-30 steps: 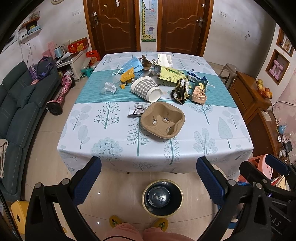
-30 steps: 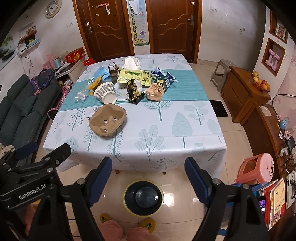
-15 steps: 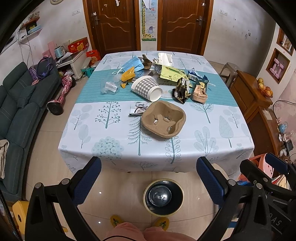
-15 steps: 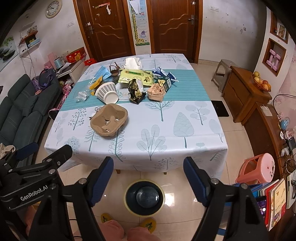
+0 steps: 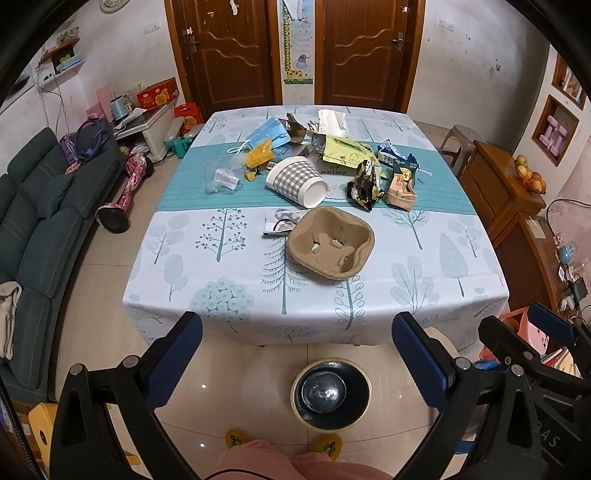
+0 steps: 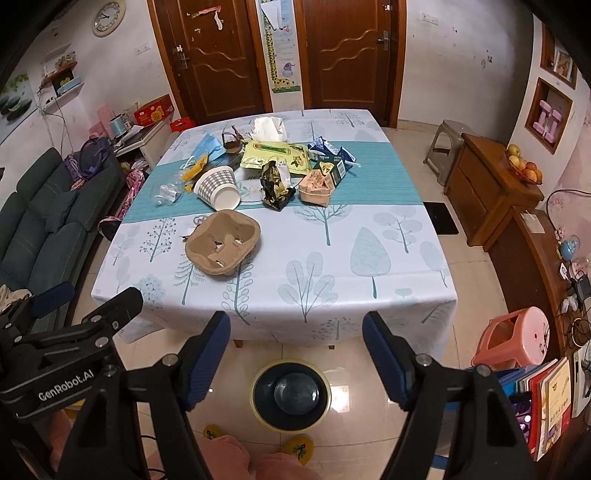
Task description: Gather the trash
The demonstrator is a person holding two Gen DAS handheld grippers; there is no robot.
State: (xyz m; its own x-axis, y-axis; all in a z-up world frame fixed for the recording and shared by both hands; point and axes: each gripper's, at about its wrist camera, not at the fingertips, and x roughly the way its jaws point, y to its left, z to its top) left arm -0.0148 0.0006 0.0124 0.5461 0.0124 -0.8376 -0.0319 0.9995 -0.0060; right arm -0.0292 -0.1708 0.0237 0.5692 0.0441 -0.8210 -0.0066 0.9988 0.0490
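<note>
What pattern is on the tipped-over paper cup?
Grey-and-white gingham check on the paper cup; clearest in the left wrist view.

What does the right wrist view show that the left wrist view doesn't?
Right wrist only: the wall clock, the pink plastic stool in full, the stacked books and the dark floor mat. Left wrist only: the yellow stool at lower left. Both share the table with its trash: cardboard cup carrier, checked paper cup, blue face mask, plus the trash bin on the floor.

Table (image 5: 436, 258) with tree-print cloth, pulp cup tray (image 5: 330, 242), checked paper cup (image 5: 297, 181), wrappers (image 5: 364, 181), face mask (image 5: 267, 133)
</note>
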